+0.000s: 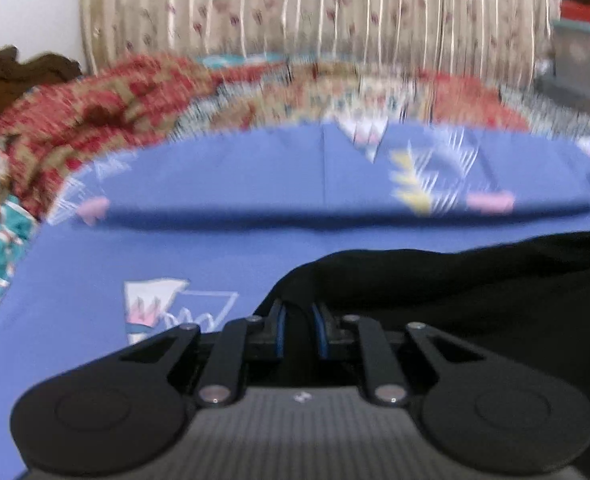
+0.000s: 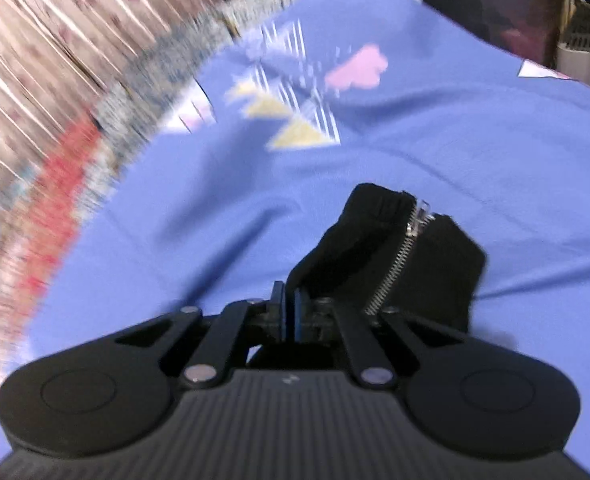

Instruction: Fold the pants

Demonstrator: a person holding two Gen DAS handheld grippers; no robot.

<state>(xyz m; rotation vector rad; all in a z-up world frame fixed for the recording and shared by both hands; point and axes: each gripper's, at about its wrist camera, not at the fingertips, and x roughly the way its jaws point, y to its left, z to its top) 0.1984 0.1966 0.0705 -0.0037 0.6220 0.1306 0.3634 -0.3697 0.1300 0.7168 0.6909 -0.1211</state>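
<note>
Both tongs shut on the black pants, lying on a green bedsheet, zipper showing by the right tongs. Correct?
Not quite: the bedsheet is blue, as the right wrist view shows. Otherwise fine: left tongs and right tongs are shut on the black pants, zipper showing.

the black pants (image 1: 475,292) run off the right edge of the left wrist view, their far end unseen. motion blur smears the red patterned blanket (image 1: 95,120) and the striped curtain (image 2: 35,60). in the right wrist view the zipper (image 2: 399,264) disappears behind the right gripper (image 2: 291,304).
</note>
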